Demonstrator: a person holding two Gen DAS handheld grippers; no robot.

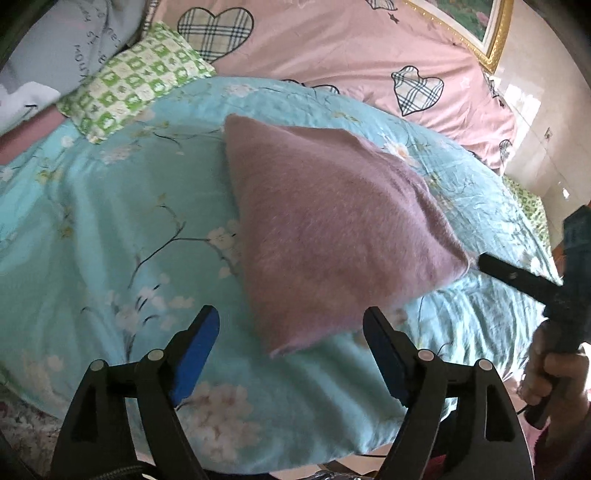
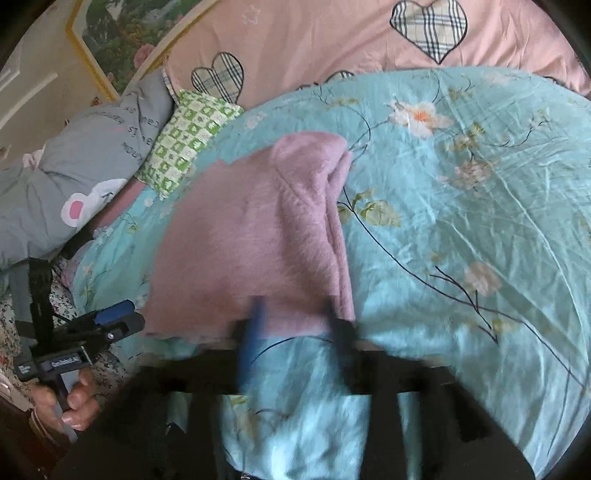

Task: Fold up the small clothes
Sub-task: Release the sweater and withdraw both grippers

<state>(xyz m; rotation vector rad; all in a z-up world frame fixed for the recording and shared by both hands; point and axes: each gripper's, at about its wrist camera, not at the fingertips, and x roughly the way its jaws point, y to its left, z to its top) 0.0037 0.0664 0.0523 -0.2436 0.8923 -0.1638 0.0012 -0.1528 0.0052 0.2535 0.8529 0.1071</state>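
A fuzzy mauve garment [image 1: 332, 229] lies folded on the turquoise floral cloth [image 1: 110, 229]. My left gripper [image 1: 291, 332] is open, its blue pads either side of the garment's near corner, just short of it. In the right wrist view the same garment [image 2: 251, 236] lies ahead with a doubled fold along its right side. My right gripper [image 2: 295, 317] is blurred by motion; its fingers stand apart at the garment's near edge, nothing held between them. In the left wrist view the right gripper's fingers [image 1: 509, 275] touch the garment's right corner.
A green checked pillow [image 1: 133, 81] and a grey printed pillow [image 2: 74, 177] lie at the far left. A pink quilt with plaid hearts [image 1: 369, 48] lies behind. A gold-framed picture [image 1: 476, 26] stands at the wall. The left gripper [image 2: 110, 321] shows at the bed's left edge.
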